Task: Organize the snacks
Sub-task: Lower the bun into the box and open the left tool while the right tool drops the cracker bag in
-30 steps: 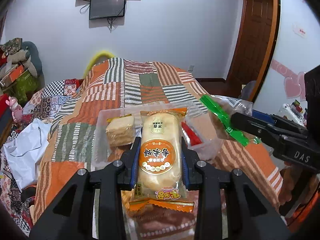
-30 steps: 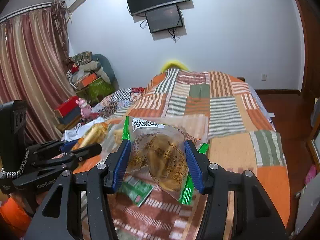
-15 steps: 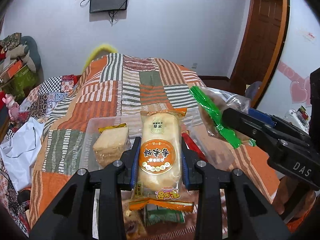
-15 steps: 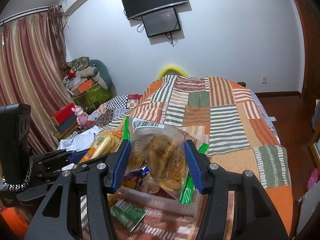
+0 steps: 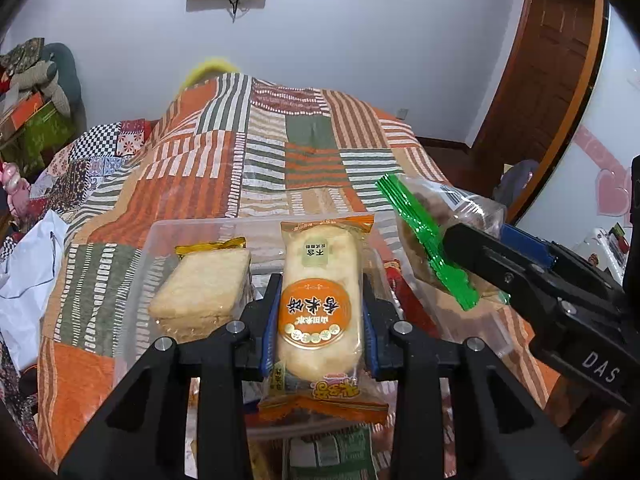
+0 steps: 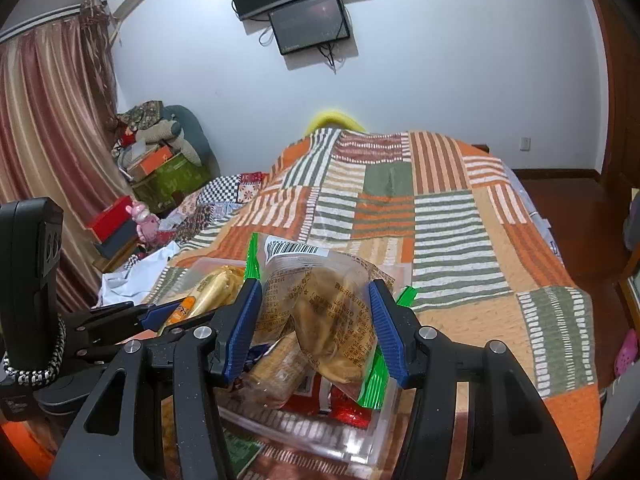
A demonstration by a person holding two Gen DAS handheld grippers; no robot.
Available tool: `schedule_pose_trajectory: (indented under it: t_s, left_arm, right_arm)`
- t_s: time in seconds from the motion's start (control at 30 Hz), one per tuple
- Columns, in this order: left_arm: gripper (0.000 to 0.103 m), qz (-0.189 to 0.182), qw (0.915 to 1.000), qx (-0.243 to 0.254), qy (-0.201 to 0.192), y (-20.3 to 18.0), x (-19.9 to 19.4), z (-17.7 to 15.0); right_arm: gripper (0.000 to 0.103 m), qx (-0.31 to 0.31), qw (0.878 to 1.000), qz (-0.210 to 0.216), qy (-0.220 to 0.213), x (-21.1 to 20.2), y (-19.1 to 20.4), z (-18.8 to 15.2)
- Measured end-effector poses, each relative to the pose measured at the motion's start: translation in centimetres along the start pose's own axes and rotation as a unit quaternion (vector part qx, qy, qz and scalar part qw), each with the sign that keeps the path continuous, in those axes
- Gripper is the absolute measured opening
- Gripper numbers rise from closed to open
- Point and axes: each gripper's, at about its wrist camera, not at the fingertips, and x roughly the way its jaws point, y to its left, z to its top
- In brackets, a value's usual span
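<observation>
Your left gripper (image 5: 320, 320) fingers clamp the rice cracker pack (image 5: 320, 300); your right gripper (image 6: 316, 328) fingers clamp the green-edged bag (image 6: 320, 312), hiding the clear bin (image 6: 304, 428) beneath.

My workspace is a bed covered by a patchwork quilt (image 6: 400, 208) in orange, green and white stripes. A yellow object (image 6: 334, 117) shows just past its far edge. Two dark screens (image 6: 304, 4) hang on the white wall, cables dangling below them. A striped curtain (image 6: 44, 128) hangs at the left. Beside it I see stacked boxes (image 6: 160, 168), bundled fabric and a pink toy (image 6: 143, 220). A wooden door (image 5: 548, 76) stands at the right.
</observation>
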Motion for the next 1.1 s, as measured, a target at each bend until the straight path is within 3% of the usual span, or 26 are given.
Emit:
schedule_pose_trajectory:
  t_s: [0.33,0.5,0.83,1.1]
  left_arm:
    - [0.034,0.006,0.9999,0.008,-0.003,-0.4,1.7,0.2]
    - [0.045,0.009,0.9999,-0.001,0.009,0.0,2.8,-0.2]
    - [0.055,0.028,0.9994,0.021,0.006,-0.5,2.0,-1.2]
    - [0.057,0.009,0.9999,0.008,0.01,0.1,-0.4,-1.7]
  right_arm:
    - [0.052,0.023,0.999,0.007,0.025,1.9,-1.0,-0.3]
    - [0.051,0.028,0.999,0.008,0.034,2.5,-1.1,-0.2]
    - [0.052,0.017,0.999,0.005,0.04,2.3,-0.9,-0.1]
    - [0.052,-0.003,1.0,-0.005,0.03,0.2,0.2,0.0]
